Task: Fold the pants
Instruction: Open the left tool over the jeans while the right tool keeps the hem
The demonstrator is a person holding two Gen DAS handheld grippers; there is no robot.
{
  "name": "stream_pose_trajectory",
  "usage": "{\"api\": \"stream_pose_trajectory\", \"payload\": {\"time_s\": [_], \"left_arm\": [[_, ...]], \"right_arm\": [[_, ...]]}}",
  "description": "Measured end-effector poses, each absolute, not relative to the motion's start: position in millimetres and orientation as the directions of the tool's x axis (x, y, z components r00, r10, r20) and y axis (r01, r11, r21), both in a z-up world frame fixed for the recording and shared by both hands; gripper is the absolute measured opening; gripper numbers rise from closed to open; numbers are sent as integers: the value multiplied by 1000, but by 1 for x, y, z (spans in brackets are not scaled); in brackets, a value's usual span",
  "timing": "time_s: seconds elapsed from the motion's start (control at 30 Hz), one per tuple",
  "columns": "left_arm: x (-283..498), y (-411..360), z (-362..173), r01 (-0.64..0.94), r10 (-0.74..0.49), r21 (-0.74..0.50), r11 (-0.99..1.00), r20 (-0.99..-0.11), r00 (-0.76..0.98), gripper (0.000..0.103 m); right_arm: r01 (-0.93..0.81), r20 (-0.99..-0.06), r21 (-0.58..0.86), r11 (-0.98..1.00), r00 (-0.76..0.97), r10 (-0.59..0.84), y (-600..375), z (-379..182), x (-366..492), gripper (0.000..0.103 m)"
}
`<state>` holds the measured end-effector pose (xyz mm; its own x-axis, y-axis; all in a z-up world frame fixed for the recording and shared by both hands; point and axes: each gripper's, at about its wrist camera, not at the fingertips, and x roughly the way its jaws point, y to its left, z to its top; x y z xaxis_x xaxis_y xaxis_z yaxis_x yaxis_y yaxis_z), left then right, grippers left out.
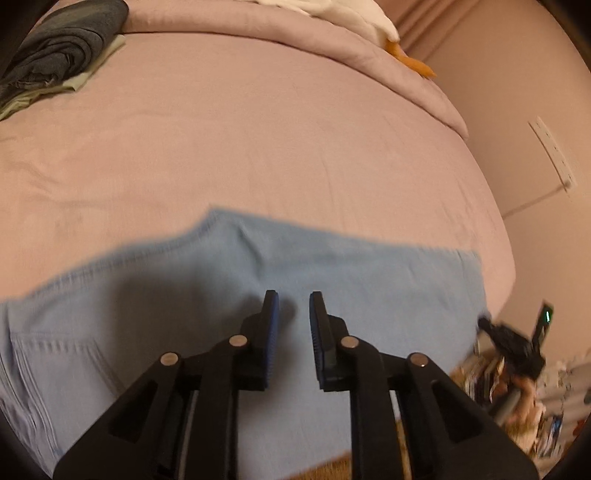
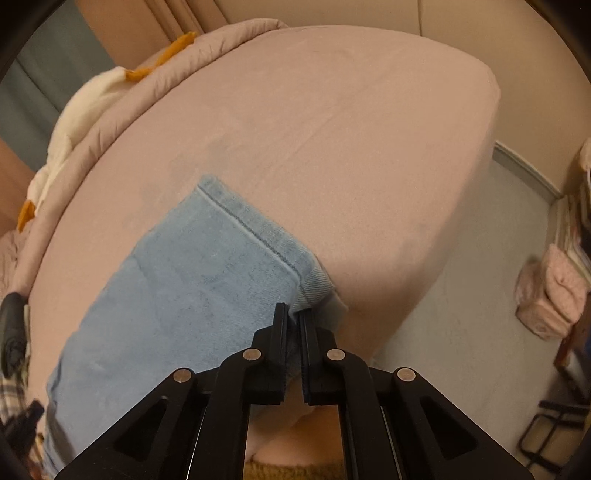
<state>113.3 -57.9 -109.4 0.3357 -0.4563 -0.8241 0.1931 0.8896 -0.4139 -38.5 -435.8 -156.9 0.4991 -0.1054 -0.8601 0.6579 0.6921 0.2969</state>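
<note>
Light blue jeans [image 1: 221, 288] lie flat across the near part of a pink bed [image 1: 258, 147]. My left gripper [image 1: 293, 302] hovers open over the middle of the jeans with nothing between its pads. In the right wrist view the jeans [image 2: 192, 288] stretch from lower left to a hemmed leg end near the bed's corner. My right gripper [image 2: 292, 314] is shut on the corner of that hem [image 2: 314, 284], at the bed's near edge.
A dark folded garment pile [image 1: 55, 51] sits at the bed's far left. A rolled pink duvet [image 1: 295, 33] with a white and orange plush [image 1: 369, 22] lines the far side. Floor clutter [image 1: 517, 369] lies right of the bed. A pink bag [image 2: 550, 295] hangs by shelves.
</note>
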Motion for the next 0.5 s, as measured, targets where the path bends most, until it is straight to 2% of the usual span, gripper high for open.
{"api": "stream_pose_trajectory", "payload": {"time_s": [0.2, 0.3, 0.4, 0.5], "left_arm": [[85, -69, -133, 238, -459, -406, 882, -853, 246, 36], [83, -74, -150, 217, -424, -379, 899, -879, 220, 36], [82, -75, -151, 225, -434, -388, 894, -873, 222, 43], [83, -75, -155, 208, -449, -408, 889, -866, 219, 44]], "right_arm": [[657, -865, 278, 701, 489, -114, -435, -156, -36, 4], [657, -866, 272, 703, 486, -118, -431, -157, -34, 4], [655, -865, 263, 709, 486, -128, -432, -156, -36, 4], [654, -864, 262, 710, 487, -130, -432, -156, -36, 4]]}}
